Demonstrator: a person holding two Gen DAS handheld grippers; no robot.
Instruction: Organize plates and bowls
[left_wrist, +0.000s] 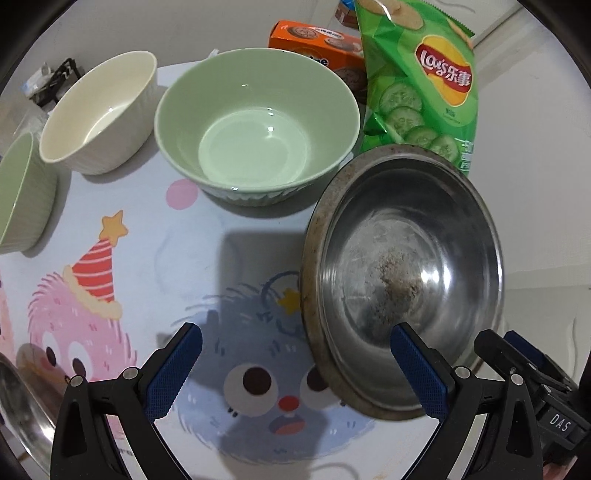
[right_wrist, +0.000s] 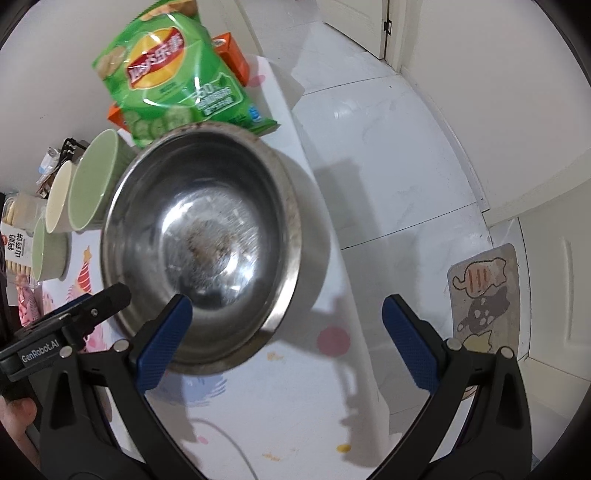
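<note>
Two pale green ceramic bowls (left_wrist: 256, 127) (left_wrist: 22, 195), one cream ribbed bowl (left_wrist: 99, 110), one dull steel bowl (left_wrist: 402, 280), one green crisp bag (left_wrist: 421, 81), one orange biscuit box (left_wrist: 317, 40).

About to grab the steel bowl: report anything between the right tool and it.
Nothing visible does. The right tool is open, its left finger already at the steel bowl rim; only bare tablecloth lies beneath.

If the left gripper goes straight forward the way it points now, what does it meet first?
Probably the tablecloth: the open left gripper aims between its fingers at bare cloth, short of the green bowl. The steel bowl lies by its right finger and may be brushed; depth is unclear.
</note>
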